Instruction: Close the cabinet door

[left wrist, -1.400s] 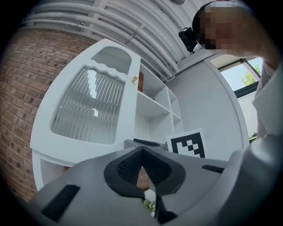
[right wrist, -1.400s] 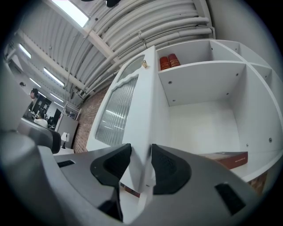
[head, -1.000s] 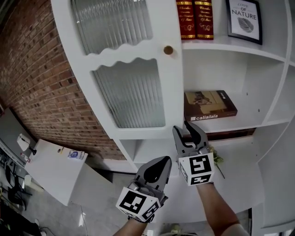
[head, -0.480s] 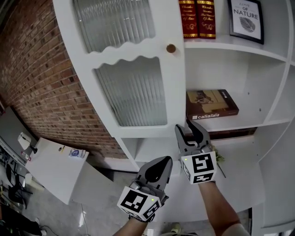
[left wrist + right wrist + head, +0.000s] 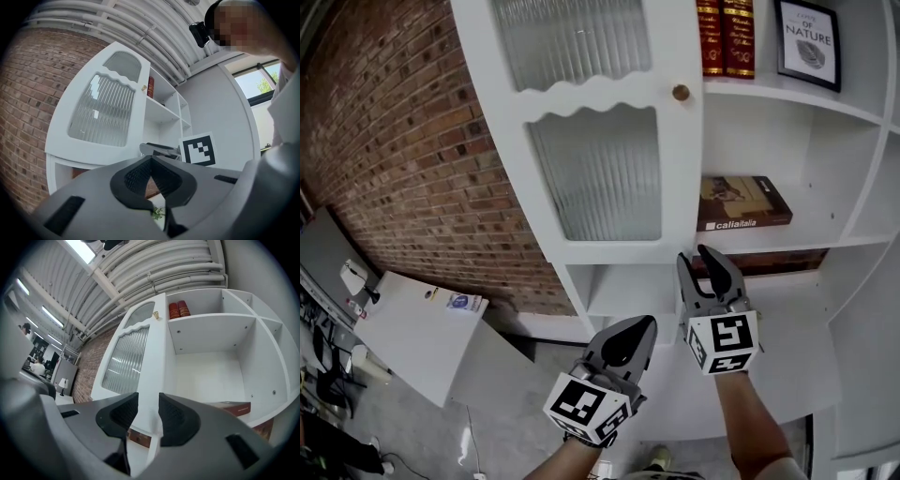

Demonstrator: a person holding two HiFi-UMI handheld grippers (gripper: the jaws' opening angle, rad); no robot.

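The white cabinet door (image 5: 600, 178) with ribbed glass panes and a small brass knob (image 5: 681, 92) stands open, its free edge toward the shelves. My right gripper (image 5: 705, 267) hovers below the door's lower right corner, jaws a little apart and empty. In the right gripper view the door (image 5: 126, 359) and its edge show beyond my right gripper (image 5: 148, 401), not touching it. My left gripper (image 5: 623, 342) hangs lower and further left, shut on nothing. In the left gripper view the door (image 5: 101, 112) rises beyond my left gripper (image 5: 151, 161).
Open shelves hold two red books (image 5: 725, 36), a framed print (image 5: 809, 42) and a flat-lying book (image 5: 742, 202). A brick wall (image 5: 403, 178) runs on the left, with a white table (image 5: 412, 333) below it. A person's head and window appear behind in the left gripper view.
The head view has swung so the door and shelves sit further right in the picture. Both grippers shifted slightly right with it. The door's angle looks much the same.
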